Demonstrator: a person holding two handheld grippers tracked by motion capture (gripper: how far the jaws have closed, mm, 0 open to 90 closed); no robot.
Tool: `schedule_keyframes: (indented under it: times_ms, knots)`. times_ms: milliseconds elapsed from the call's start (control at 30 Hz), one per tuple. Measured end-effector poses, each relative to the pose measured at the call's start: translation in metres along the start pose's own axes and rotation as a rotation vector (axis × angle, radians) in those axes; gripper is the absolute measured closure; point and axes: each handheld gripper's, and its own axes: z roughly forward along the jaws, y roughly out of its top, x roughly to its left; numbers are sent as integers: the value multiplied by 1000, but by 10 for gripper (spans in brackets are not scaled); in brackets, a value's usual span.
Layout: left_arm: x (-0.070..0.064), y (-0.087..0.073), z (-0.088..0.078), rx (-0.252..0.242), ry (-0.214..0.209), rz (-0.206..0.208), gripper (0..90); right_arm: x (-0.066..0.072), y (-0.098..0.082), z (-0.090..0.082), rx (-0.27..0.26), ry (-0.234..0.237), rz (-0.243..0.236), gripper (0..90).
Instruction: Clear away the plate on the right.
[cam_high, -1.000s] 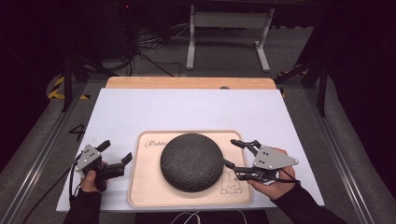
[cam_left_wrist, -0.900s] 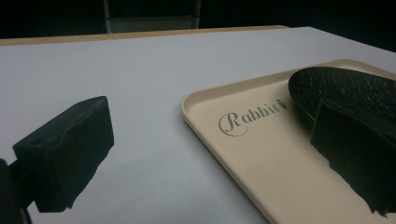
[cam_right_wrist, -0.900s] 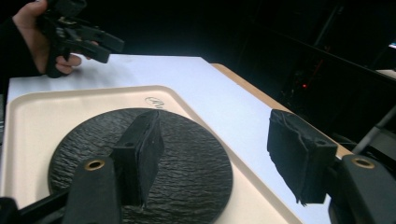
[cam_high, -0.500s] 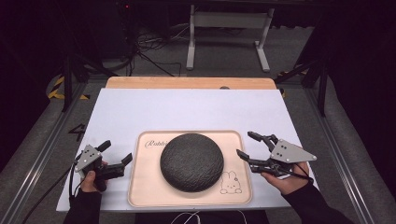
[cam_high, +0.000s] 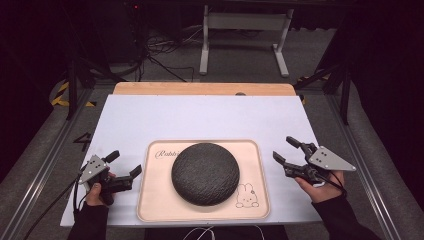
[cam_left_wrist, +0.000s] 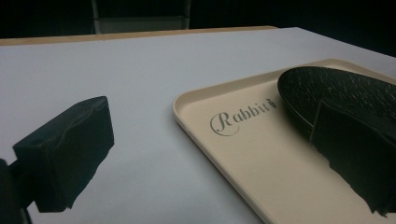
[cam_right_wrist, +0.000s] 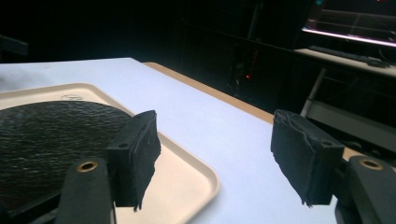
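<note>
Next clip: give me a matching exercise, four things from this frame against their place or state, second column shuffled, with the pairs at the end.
Things:
1. dark dome
2. tray
3. left tongs
4. right tongs

Places or states:
A. open, over the white sheet right of the tray, nothing between the jaws
B. beige, with a rabbit drawing and the word "Rabbit"
C. sits on the tray's middle
D. open, at the tray's left edge, nothing between the jaws

Pairs: 1-C, 2-B, 3-D, 4-A
</note>
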Motion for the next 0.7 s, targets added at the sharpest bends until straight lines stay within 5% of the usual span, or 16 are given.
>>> schedule_keyframes:
  times_ms: [233, 400, 700]
  knots:
    - [0, 0, 0, 0, -8, -2, 4, -20, -25, -7, 0, -45, 98, 325]
    - [0, 0, 0, 0, -10, -2, 4, -28, -42, -7, 23, -25, 180, 325]
    - [-1, 0, 0, 2, -12, 0, 4, -33, -57, -2, 87, -25, 240, 306]
